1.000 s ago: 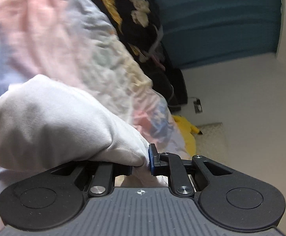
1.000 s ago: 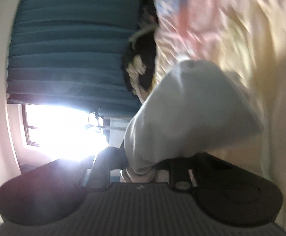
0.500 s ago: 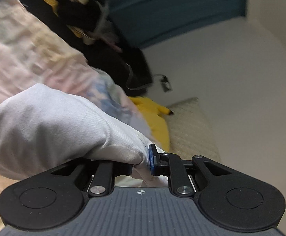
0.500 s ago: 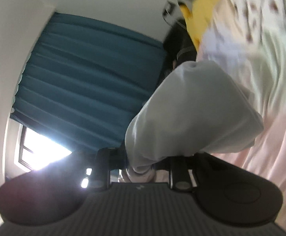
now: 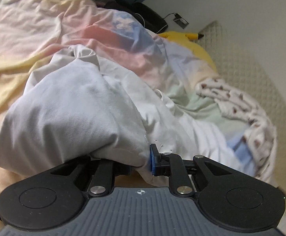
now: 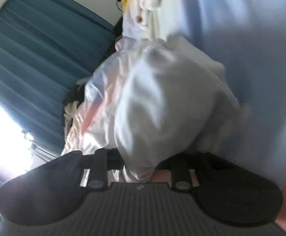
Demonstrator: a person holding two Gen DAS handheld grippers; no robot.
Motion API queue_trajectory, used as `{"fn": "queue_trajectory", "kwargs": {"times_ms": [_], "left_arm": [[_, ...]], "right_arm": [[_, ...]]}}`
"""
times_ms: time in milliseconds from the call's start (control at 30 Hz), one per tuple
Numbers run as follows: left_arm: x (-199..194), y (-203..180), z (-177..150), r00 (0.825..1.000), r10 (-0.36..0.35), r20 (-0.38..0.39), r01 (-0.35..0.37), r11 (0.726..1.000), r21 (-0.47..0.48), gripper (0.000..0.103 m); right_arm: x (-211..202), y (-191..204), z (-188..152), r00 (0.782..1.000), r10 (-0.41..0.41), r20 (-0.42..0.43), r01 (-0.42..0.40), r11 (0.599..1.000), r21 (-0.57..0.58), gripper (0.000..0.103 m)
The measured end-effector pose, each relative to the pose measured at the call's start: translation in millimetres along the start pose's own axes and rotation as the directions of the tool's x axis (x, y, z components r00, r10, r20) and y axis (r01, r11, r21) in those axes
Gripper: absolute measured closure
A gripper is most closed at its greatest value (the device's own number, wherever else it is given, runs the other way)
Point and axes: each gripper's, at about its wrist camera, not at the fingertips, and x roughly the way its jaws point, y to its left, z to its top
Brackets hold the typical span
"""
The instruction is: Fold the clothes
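A white garment (image 5: 70, 114) bulges over my left gripper (image 5: 143, 160), which is shut on a fold of it; only the blue pad of the right finger shows. The cloth trails away to the right across a pastel bedspread (image 5: 34, 31). In the blurred right wrist view the same white garment (image 6: 162, 102) covers my right gripper (image 6: 139, 171), which is shut on a bunched edge of it; the fingertips are hidden by the cloth.
A white cloth with brown spots (image 5: 239, 100) lies at the right on the bed. A yellow plush toy (image 5: 184, 37) and dark items (image 5: 143, 13) sit by the wall. A teal curtain (image 6: 34, 49) and bright window (image 6: 3, 137) fill the right wrist view's left side.
Both grippers swung with the garment held: the left view tipped down from wall and curtain onto the bedspread, and the right view turned so the cloth lies nearer the bed.
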Motion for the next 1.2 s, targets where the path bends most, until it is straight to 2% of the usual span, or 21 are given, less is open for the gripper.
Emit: {"fn": "queue_trajectory", "kwargs": {"times_ms": [67,100,133,167,200,267,333,400,567,733,867,1000,1033,1133,1200], "left_arm": [[1.1,-2.4,-5.4,0.999,0.032,-0.011,-0.031,0.998,0.051,0.077],[1.6,-3.5,-8.1,0.999,0.048,-0.016,-0.047,0.996,0.077,0.071],[-2.3,-4.9,-9.5,0.998,0.061,-0.013,-0.06,0.993,0.099,0.065],[-15.7,-6.6,-8.3,0.998,0.069,0.004,-0.069,0.991,0.115,0.053],[-29.0,-8.3,-7.1,0.997,0.075,0.021,-0.077,0.988,0.131,0.043],[-55.6,-11.7,-4.6,0.995,0.088,0.056,-0.096,0.982,0.162,0.035],[-82.2,-15.1,-2.2,0.991,0.099,0.091,-0.115,0.974,0.193,0.029],[-108.8,-18.5,0.3,0.986,0.109,0.127,-0.136,0.966,0.222,0.02],[-175.4,-27.0,6.4,0.968,0.129,0.215,-0.19,0.938,0.291,0.014],[-243.1,-34.4,12.6,0.941,0.143,0.305,-0.25,0.904,0.348,0.01],[-311.1,-27.9,18.6,0.902,0.178,0.394,-0.321,0.885,0.337,0.008],[-373.5,-21.5,20.7,0.85,0.229,0.475,-0.412,0.85,0.328,0.007],[-386.6,-19.9,19.7,0.833,0.244,0.496,-0.439,0.838,0.325,0.007],[-418.7,-16.9,12.7,0.769,0.309,0.56,-0.536,0.789,0.3,0.006],[-432.0,-15.3,5.2,0.74,0.332,0.585,-0.574,0.765,0.293,0.006]], "right_arm": [[1.0,5.8,0.0,1.0,-0.02,0.006,0.02,1.0,-0.019,0.071],[2.1,8.8,0.0,0.999,-0.035,0.006,0.035,0.999,-0.03,0.07],[3.3,11.7,0.0,0.999,-0.049,0.005,0.049,0.998,-0.04,0.063],[4.5,14.7,0.1,0.998,-0.064,0.005,0.064,0.997,-0.051,0.051],[-1.5,20.0,1.5,0.997,-0.074,0.005,0.074,0.996,-0.058,0.046],[-21.7,33.1,1.6,0.994,-0.111,0.001,0.111,0.991,-0.081,0.034],[-39.4,46.0,-0.2,0.987,-0.158,0.011,0.159,0.981,-0.107,0.029],[-56.2,61.7,-2.5,0.983,-0.183,0.028,0.185,0.973,-0.137,0.029],[-98.4,108.0,-15.2,0.98,-0.181,0.088,0.197,0.95,-0.241,0.029],[-122.3,177.9,-38.5,0.992,-0.078,0.099,0.11,0.921,-0.375,0.028],[-139.5,235.5,-59.8,0.994,0.037,0.103,0.013,0.893,-0.451,0.027],[-155.4,295.4,-87.2,0.985,0.149,0.087,-0.081,0.843,-0.532,0.026],[-158.6,309.2,-94.5,0.982,0.17,0.08,-0.098,0.828,-0.551,0.026],[-163.3,345.6,-119.6,0.977,0.209,0.052,-0.132,0.774,-0.62,0.025],[-165.2,365.0,-135.9,0.972,0.231,0.037,-0.148,0.73,-0.667,0.025]]}}
